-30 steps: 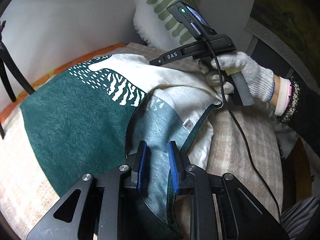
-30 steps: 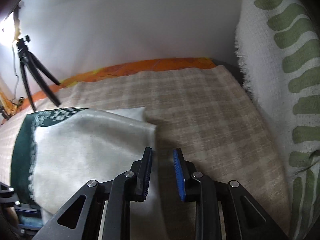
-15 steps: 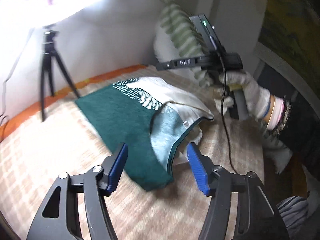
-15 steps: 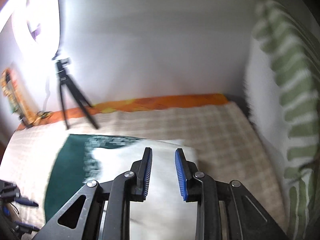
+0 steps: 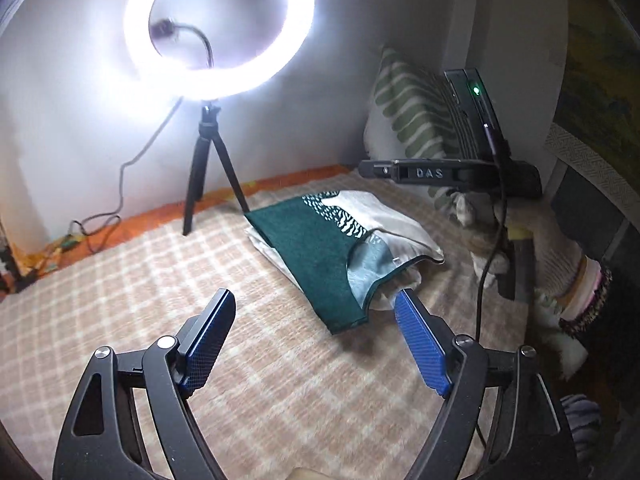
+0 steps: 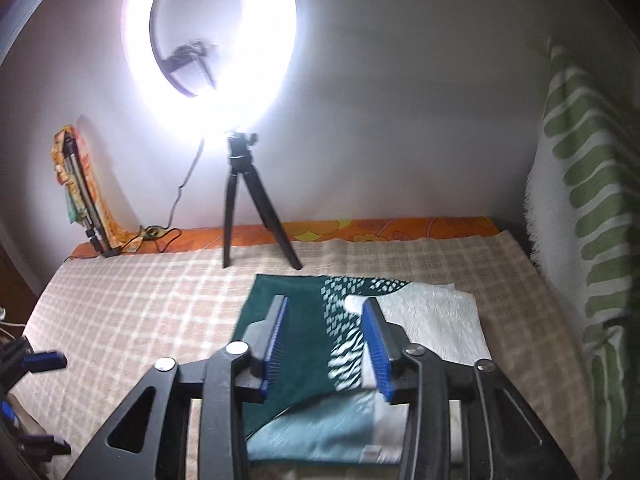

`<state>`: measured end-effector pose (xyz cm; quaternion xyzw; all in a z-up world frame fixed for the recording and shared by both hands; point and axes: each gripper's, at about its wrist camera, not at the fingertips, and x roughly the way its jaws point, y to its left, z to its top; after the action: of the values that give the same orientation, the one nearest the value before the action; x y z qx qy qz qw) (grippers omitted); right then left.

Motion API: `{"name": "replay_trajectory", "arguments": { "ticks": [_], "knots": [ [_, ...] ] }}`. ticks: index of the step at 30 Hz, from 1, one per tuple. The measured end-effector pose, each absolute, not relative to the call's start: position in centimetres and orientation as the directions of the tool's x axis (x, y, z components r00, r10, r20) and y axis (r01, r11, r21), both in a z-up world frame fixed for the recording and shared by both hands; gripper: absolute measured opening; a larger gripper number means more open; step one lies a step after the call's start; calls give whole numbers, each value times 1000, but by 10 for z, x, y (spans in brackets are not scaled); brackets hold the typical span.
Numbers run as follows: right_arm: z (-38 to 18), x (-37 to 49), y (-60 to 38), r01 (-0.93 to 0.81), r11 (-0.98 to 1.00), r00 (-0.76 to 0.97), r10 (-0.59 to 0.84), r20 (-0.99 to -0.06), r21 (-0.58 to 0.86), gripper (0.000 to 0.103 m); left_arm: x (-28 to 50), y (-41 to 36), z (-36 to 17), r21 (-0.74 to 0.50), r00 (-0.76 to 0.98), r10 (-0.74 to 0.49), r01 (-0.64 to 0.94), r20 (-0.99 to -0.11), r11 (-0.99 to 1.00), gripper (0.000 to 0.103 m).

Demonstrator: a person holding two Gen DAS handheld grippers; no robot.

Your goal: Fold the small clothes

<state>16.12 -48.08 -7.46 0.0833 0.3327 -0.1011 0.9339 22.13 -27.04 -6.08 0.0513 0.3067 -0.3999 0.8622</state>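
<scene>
A folded small garment (image 5: 320,248), dark green with a white patterned part, lies flat on the checked bed cover (image 5: 160,280). My left gripper (image 5: 314,296) hovers in front of its near corner. Its jaws are opening wide and nothing is between them. My right gripper (image 6: 325,304) hangs above the garment (image 6: 288,320), jaws opening, pads clear of the cloth. From the left wrist view the right gripper (image 5: 372,169) shows side-on beyond the garment, held by a gloved hand (image 5: 492,256). The left gripper's fingers (image 6: 44,360) show at the left edge of the right wrist view.
A bright ring light on a black tripod (image 5: 208,160) stands on the cover behind the garment, its cable (image 5: 120,184) trailing left. A green-striped white pillow (image 5: 412,120) leans at the right. An orange sheet edge (image 6: 360,226) runs along the wall.
Both grippers let go of the garment, opened, and drew back and up. The garment now lies folded on the cover, and the ring light has come into view.
</scene>
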Motion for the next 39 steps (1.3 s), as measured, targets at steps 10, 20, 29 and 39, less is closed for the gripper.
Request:
{"name": "replay_trajectory", "arguments": {
  "ticks": [10,20,29,39],
  "knots": [
    [-48,103,-412,282,960,772,-226,-594,2,90,168,-233,-40,-95,574,-635,698,-517,709,94],
    [-53,66,-365,339,940,757,-302,-579,-47,101,143,-201,-37,-32,650,-566,643,-507,766,102],
    [-64,42,-339,403,913,754,-369,-543,-61,103,134,-184,-51,-14,667,-518,606,-535,795,102],
    [-75,32,-327,420,906,770,-381,-512,-42,103,135,-170,-61,-46,704,-504,560,-500,827,102]
  ]
}}
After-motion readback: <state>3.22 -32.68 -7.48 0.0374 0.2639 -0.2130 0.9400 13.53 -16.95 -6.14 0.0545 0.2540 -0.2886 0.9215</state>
